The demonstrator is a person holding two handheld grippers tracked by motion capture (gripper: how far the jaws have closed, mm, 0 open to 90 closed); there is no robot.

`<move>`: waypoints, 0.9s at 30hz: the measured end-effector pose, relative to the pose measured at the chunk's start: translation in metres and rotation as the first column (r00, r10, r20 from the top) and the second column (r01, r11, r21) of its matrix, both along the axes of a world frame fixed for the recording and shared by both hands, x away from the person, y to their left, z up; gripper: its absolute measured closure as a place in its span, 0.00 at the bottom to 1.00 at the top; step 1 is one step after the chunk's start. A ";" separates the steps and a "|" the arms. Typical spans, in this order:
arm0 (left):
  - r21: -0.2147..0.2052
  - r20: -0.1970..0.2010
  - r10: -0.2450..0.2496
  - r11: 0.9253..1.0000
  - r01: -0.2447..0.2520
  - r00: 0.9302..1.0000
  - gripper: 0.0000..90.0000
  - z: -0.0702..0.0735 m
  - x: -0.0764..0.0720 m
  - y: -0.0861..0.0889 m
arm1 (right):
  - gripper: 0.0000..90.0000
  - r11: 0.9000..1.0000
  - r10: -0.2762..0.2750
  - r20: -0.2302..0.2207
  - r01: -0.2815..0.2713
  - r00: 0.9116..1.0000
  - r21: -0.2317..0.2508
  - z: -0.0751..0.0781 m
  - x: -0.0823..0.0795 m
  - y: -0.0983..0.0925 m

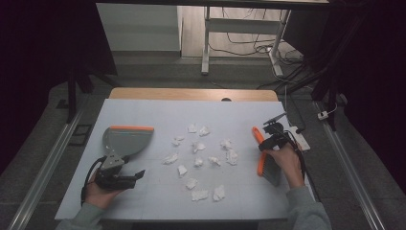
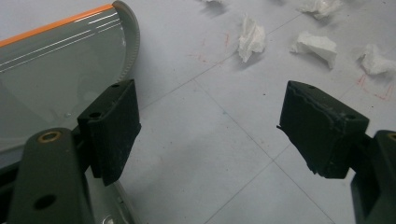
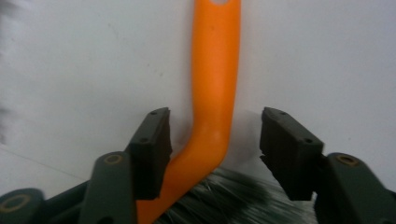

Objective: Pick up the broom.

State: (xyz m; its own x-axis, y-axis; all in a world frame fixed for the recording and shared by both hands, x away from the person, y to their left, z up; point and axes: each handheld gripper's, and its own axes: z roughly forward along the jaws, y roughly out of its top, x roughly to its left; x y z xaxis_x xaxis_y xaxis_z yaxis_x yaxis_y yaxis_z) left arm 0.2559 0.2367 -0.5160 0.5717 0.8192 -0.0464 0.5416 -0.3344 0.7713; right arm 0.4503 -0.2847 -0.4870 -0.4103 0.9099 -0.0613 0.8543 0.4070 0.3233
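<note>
An orange-handled brush [image 1: 261,153] with grey bristles lies at the right of the white table top [image 1: 143,112]. My right gripper [image 1: 269,142] straddles its handle [image 3: 215,70] just above the bend. The jaws are open, with a clear gap between the handle and the right pad [image 3: 280,140]. A grey dustpan [image 1: 127,139] with an orange lip rests at the left. My left gripper [image 1: 139,174] hovers just in front of it, open and empty [image 2: 210,126], and its left pad overlaps the dustpan's [image 2: 56,70] edge. Several crumpled paper wads [image 1: 198,148] lie scattered between the two; some of these wads [image 2: 252,39] are ahead of the left jaws.
A white power strip [image 1: 299,136] and cables sit at the table's right edge beside the brush. A wooden strip [image 1: 191,93] marks the far edge. Beyond it stand desk legs [image 1: 207,43] and floor cables. Both forearms come in from the near edge.
</note>
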 end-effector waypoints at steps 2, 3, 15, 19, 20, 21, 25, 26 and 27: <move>0.000 0.000 0.000 1.000 0.000 1.000 0.23 0.000 0.000 0.000 | 0.59 1.000 -0.003 -0.023 0.004 1.000 0.023 -0.001 0.000 0.000; -0.001 0.001 0.000 1.000 0.000 1.000 0.23 0.000 0.000 0.000 | 0.64 0.999 -0.009 -0.035 0.010 0.999 0.034 -0.001 0.000 0.000; -0.005 0.009 0.002 1.000 -0.002 1.000 0.23 0.001 -0.003 0.002 | 0.77 0.999 -0.020 -0.008 0.020 1.000 -0.029 -0.001 -0.002 0.009; -0.005 0.008 0.002 1.000 -0.002 1.000 0.23 0.001 -0.002 0.002 | 0.78 1.000 0.014 0.016 -0.014 1.000 0.011 0.002 -0.005 0.003; -0.006 0.009 0.004 1.000 -0.004 1.000 0.23 0.001 -0.003 0.002 | 0.78 1.000 0.018 0.026 -0.019 1.000 0.024 0.005 -0.007 0.003; -0.008 0.011 0.005 1.000 -0.004 1.000 0.23 0.002 -0.003 0.003 | 0.78 0.999 0.023 0.040 -0.024 0.999 0.042 0.007 -0.008 0.001; -0.010 0.013 0.008 1.000 -0.008 1.000 0.23 0.002 -0.003 0.004 | 0.78 0.991 0.016 0.080 -0.027 0.997 0.134 0.015 -0.011 -0.010; -0.010 0.014 0.007 1.000 -0.007 1.000 0.23 0.002 -0.004 0.004 | 0.78 0.988 0.013 0.094 -0.028 0.995 0.153 0.017 -0.011 -0.013; -0.009 0.015 0.007 1.000 -0.007 1.000 0.23 0.002 -0.004 0.004 | 0.78 0.984 0.013 0.106 -0.031 0.994 0.175 0.019 -0.012 -0.016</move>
